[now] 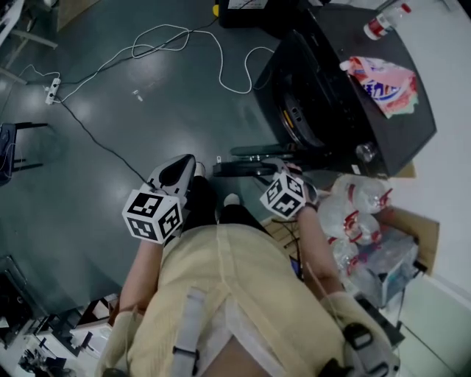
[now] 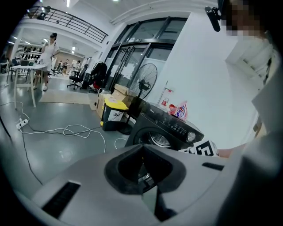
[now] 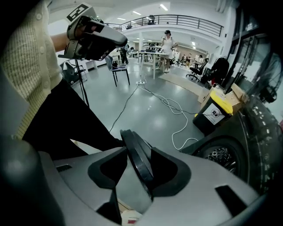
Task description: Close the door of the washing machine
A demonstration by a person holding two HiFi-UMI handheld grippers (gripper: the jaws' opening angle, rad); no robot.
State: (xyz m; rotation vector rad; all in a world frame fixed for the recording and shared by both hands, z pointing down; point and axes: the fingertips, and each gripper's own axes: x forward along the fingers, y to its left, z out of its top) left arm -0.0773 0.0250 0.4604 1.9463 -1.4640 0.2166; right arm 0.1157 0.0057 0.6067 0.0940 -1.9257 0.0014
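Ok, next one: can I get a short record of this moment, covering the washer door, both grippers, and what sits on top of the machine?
door: washing machine door open, drum exposed
right gripper: jaws apart, door's rim between them, not clamped
left gripper: jaws together, empty, held clear of the machine
on top of machine: pink bag, bottle
floor: white cable
task status: door not yet closed

Black washing machine point(image 1: 331, 96), its round door point(image 3: 138, 161) swung open, seemingly edge-on.
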